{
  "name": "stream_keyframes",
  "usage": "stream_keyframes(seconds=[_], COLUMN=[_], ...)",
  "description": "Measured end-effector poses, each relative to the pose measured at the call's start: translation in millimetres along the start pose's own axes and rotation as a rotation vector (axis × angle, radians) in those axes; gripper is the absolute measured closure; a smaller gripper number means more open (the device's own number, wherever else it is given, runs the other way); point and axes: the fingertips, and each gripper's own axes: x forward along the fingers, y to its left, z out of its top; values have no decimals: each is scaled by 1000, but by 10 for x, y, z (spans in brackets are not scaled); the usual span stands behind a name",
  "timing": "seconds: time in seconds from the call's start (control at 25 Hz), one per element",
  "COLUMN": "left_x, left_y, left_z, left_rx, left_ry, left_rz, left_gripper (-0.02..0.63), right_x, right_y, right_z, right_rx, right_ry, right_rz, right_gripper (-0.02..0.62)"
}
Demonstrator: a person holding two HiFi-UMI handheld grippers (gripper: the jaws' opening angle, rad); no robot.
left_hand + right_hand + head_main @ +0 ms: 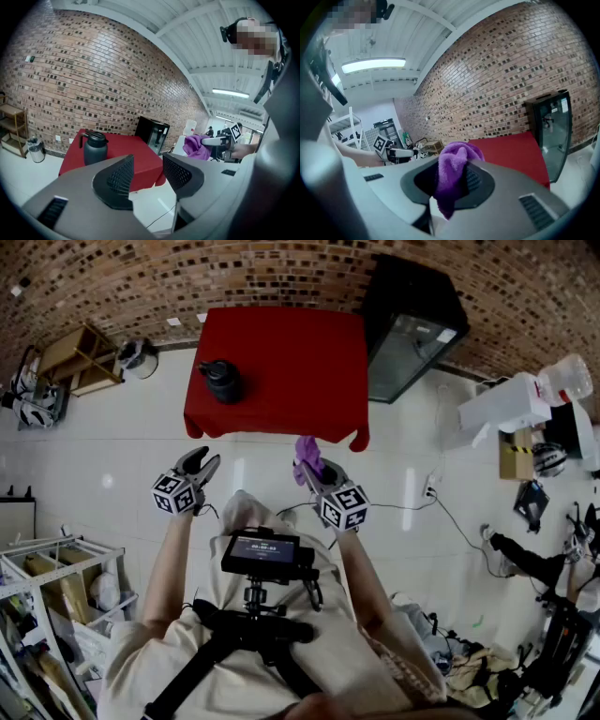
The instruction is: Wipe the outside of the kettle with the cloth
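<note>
A dark kettle (220, 381) stands upright on the left part of a red-clothed table (291, 362); the left gripper view shows the kettle (94, 147) ahead, well beyond the jaws. My left gripper (202, 465) hangs in the air short of the table, its jaws apart with nothing between them (146, 174). My right gripper (311, 470) is level with it to the right, shut on a purple cloth (307, 456) that bunches up above the jaws (454, 176). Both grippers are over the floor, clear of the table's near edge.
A black glass-fronted cabinet (408, 324) stands to the right of the table. Wooden shelving (75, 357) and a bin (139, 355) are at the far left by the brick wall. A cable (441, 507) trails across the white floor on the right, with clutter (534, 456) beyond.
</note>
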Motion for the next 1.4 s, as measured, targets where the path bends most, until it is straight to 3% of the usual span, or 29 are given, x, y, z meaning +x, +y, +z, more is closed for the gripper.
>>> stream_keyframes(seconds=[0.16, 0.44, 0.68, 0.76, 0.88, 1.28, 1.4], left_x=[121, 722, 1417, 1635, 1938, 2356, 2344], left_y=[461, 1972, 2903, 3126, 3302, 3272, 3229], left_z=[-23, 444, 509, 462, 405, -92, -151], left_rx=[141, 314, 548, 639, 715, 964, 1056], left_ry=[125, 299, 541, 619, 671, 760, 771], left_rz=[52, 116, 79, 43, -40, -495, -584], left_gripper=[407, 390, 370, 367, 367, 367, 460], right_x=[149, 885, 1625, 1862, 2176, 3009, 3153], right_y=[-26, -176, -351, -445, -601, -888, -936], right_z=[49, 274, 570, 670, 774, 844, 848], right_rx=[20, 20, 14, 22, 19, 87, 103], right_ry=[5, 35, 66, 78, 103, 130, 127], right_rz=[13, 28, 13, -1, -27, -100, -122], right_gripper=[514, 512, 514, 514, 514, 514, 512])
